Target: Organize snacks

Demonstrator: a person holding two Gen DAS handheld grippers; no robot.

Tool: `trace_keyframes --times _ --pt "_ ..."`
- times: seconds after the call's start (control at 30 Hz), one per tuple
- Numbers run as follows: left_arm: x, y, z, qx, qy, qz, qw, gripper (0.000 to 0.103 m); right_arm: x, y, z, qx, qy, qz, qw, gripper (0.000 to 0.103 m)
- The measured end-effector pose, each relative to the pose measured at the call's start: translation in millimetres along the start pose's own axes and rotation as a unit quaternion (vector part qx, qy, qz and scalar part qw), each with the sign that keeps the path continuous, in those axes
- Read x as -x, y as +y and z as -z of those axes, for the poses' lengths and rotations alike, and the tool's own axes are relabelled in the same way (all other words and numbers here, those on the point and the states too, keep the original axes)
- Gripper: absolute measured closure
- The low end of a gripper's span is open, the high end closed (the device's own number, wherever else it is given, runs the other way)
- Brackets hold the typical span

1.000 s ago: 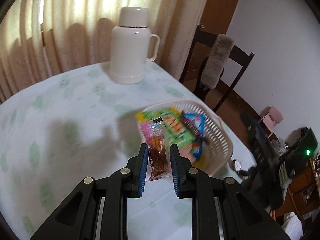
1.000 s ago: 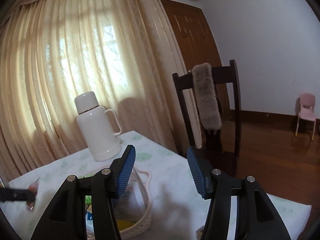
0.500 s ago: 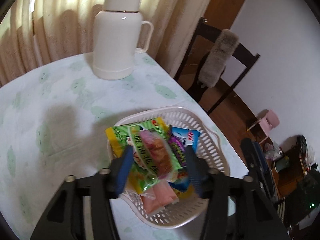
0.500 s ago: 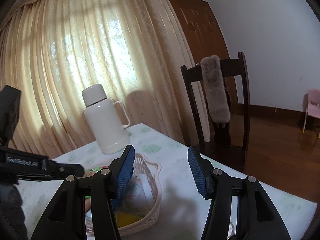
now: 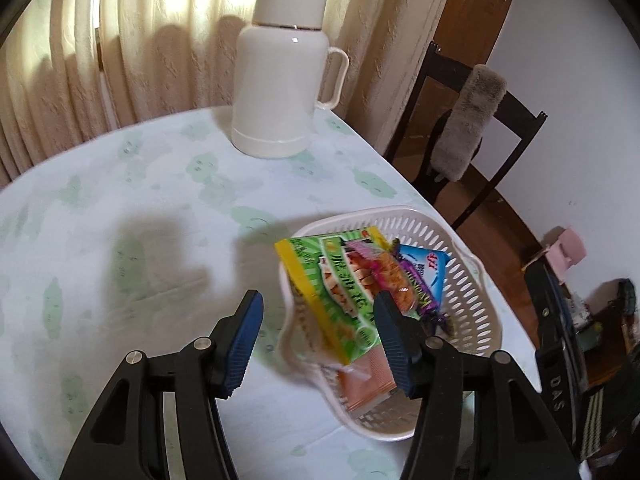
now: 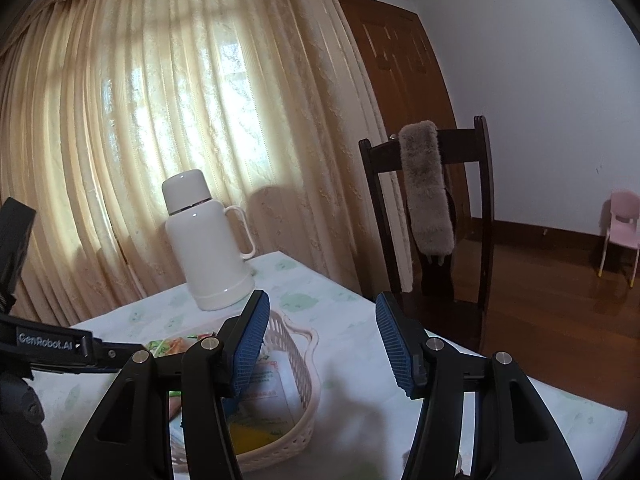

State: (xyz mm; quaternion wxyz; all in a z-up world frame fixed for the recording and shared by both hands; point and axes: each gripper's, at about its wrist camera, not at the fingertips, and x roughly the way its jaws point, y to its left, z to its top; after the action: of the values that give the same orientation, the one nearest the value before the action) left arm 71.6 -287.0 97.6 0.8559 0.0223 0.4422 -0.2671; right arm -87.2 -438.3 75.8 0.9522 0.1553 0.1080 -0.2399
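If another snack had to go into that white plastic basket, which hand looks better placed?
Probably the left. The left gripper hangs open directly above the white slotted basket, angled down. The right gripper is open too, but points almost level, past it.

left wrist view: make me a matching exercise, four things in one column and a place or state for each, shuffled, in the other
Things:
1. white thermos
2. green snack packet
3. grey fuzzy cover
4. left gripper

Places or states:
A. draped over the dark chair's backrest
B. open, nothing between its fingers
C. standing upright on the table by the curtain
D. lying in the white basket

Pairs: 1-C, 2-D, 3-A, 4-B
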Motion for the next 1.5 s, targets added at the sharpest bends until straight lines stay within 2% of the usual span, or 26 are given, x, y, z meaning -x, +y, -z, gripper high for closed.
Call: trace_keyframes --times 0.03,0.1,0.2,0.33,0.47,0.67,0.77,0.87,1.13,1.2,1.5 --pt "4.0 -0.6 2.8 -0.007 -0.008 -0.011 0.9999 0.045 0.5 -0.4 0.2 -0.002 0.000 0.001 1.000 0.044" --pt "11.6 -1.5 8.6 -0.019 -0.026 -0.029 0.9991 0.039 2.0 -3.3 -1.0 -0.008 -0.002 0.002 1.000 0.035" --pt "21.1 -5.4 17.9 -0.038 -0.046 -0.051 0.9969 0.035 4.3 -9.9 -1.9 -0.025 -0.008 0.002 1.000 0.028" --pt "30.5 -10.7 30.2 -0.063 -0.065 -0.070 0.9934 0.022 2.5 -17.0 -1.1 -0.044 0.002 -0.007 0.999 0.023" --pt "37.0 -8.8 38.6 -0.083 -0.077 -0.095 0.9890 0.022 2.8 -19.3 2.8 -0.052 0.022 -0.028 0.998 0.019" --pt "44.2 10.1 45.5 -0.077 -0.090 -0.124 0.9852 0.022 10.1 -16.1 4.6 -0.045 0.053 -0.072 0.995 0.016" --pt "45.1 18.5 45.6 -0.070 -0.094 -0.138 0.9834 0.022 12.2 -9.0 6.3 -0.027 0.081 -0.096 0.992 0.010" --pt "45.9 23.5 45.4 -0.067 -0.098 -0.147 0.9820 0.022 15.5 2.7 7.0 -0.001 0.101 -0.113 0.988 0.010" --pt "52.3 21.9 47.3 -0.089 -0.123 -0.178 0.9722 0.022 27.5 27.6 3.5 0.061 0.127 -0.107 0.984 0.009" --pt "53.2 20.8 47.9 -0.094 -0.126 -0.182 0.9706 0.015 28.5 33.9 4.1 0.085 0.137 -0.102 0.982 0.009" --pt "54.8 8.2 53.4 -0.128 -0.139 -0.221 0.9568 0.011 31.1 57.0 14.8 0.162 0.153 -0.090 0.971 0.009"
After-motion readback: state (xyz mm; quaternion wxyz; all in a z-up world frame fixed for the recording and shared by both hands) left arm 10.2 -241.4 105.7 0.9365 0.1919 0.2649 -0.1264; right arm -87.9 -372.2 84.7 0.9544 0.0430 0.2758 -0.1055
